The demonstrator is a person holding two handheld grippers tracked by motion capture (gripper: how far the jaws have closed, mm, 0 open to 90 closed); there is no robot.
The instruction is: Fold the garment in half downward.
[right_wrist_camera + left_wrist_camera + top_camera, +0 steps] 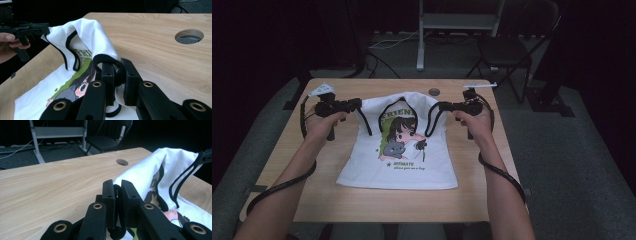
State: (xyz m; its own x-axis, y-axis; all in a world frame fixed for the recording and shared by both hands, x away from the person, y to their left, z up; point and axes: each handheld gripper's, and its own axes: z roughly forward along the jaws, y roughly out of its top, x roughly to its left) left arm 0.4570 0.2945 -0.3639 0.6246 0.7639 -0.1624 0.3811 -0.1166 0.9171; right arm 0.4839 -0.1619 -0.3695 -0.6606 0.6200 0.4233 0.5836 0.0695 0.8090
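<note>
So the left gripper [356, 104] is clamped on one shoulder of the white t-shirt [399, 165], which lies print-up mid-table [337, 200] with its top lifted toward the far edge, and the right gripper [443, 106] is pinching the black-trimmed other shoulder.

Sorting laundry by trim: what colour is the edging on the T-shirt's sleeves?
Black edging on the white T-shirt, clearest in the right gripper view.
</note>
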